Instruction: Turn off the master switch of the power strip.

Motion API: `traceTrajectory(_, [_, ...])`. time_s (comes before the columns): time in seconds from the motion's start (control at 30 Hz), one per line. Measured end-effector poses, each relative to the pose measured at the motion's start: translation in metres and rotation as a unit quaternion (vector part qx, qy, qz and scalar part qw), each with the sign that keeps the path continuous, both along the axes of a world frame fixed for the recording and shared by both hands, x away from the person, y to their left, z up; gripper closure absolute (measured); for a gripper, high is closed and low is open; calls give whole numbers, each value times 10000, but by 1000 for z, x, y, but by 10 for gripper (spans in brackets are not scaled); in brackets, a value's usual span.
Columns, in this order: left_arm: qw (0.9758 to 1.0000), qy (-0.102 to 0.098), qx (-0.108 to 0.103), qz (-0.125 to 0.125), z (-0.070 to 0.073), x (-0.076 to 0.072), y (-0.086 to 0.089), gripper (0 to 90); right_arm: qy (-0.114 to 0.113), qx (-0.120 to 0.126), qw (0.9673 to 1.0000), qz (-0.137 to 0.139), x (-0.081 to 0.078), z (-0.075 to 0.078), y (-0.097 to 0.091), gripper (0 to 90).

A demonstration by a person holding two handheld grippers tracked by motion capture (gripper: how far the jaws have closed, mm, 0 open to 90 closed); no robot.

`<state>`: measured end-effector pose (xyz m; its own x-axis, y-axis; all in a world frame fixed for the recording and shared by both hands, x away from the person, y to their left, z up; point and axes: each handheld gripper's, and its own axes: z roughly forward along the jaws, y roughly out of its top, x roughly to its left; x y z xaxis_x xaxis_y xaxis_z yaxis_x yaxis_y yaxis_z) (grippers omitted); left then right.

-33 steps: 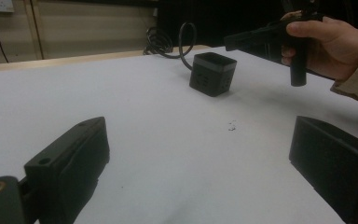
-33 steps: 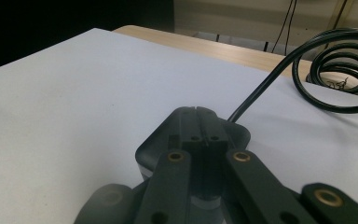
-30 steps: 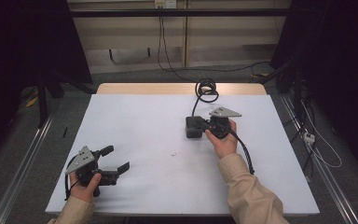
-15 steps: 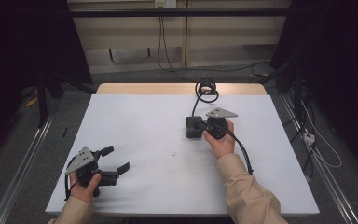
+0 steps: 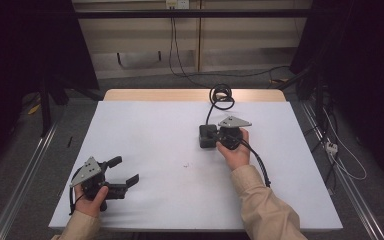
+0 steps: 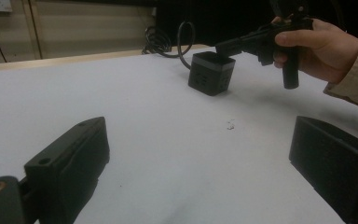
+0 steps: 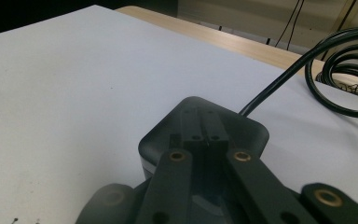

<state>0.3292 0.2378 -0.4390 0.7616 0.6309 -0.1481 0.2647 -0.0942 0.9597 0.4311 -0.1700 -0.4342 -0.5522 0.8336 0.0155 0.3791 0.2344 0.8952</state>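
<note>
A small black box (image 5: 207,136) with a cable stands right of the white table's (image 5: 145,125) middle. My right gripper (image 5: 219,136), held by a hand, points left with its tips just over the box top; its jaws are closed together with nothing between them. In the right gripper view the shut jaws (image 7: 204,127) lie over the box (image 7: 254,133). My left gripper (image 5: 125,170) rests near the front left corner, open and holding nothing. The left gripper view looks between its wide-apart jaws (image 6: 200,161) toward the box (image 6: 211,73) and the right gripper (image 6: 223,45).
The box's black cable is coiled (image 5: 222,95) at the table's far edge, behind the box, and shows as loops (image 7: 347,74) in the right gripper view. A tiny dark speck (image 5: 185,165) lies near the table's middle. Metal rails run along both sides of the table.
</note>
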Motion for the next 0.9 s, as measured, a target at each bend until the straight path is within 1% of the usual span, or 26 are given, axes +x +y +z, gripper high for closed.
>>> traceTrajectory(0.07, [10000, 19, -20, 12, 0, -1, 0, 44, -26, -41, 10000, -3, -1, 0, 1, 900])
traceTrajectory(0.23, [10000, -3, 19, -5, 0, -1, 1, 44, -15, -2, 10000, 18, 0, 0, 0, 900])
traceTrajectory(0.3, [10000, 9, -7, -2, 0, -1, 0, 44, -16, 5, 10000, 22, 0, -1, -1, 900])
traceTrajectory(0.37, [10000, 6, 2, -3, 0, -1, 0, 44, -8, 46, 10000, 28, 0, -1, -1, 900])
traceTrajectory(0.9, [10000, 8, -5, -17, 0, -1, 0, 44, -3, 146, 9999, 37, 1, -3, -2, 900])
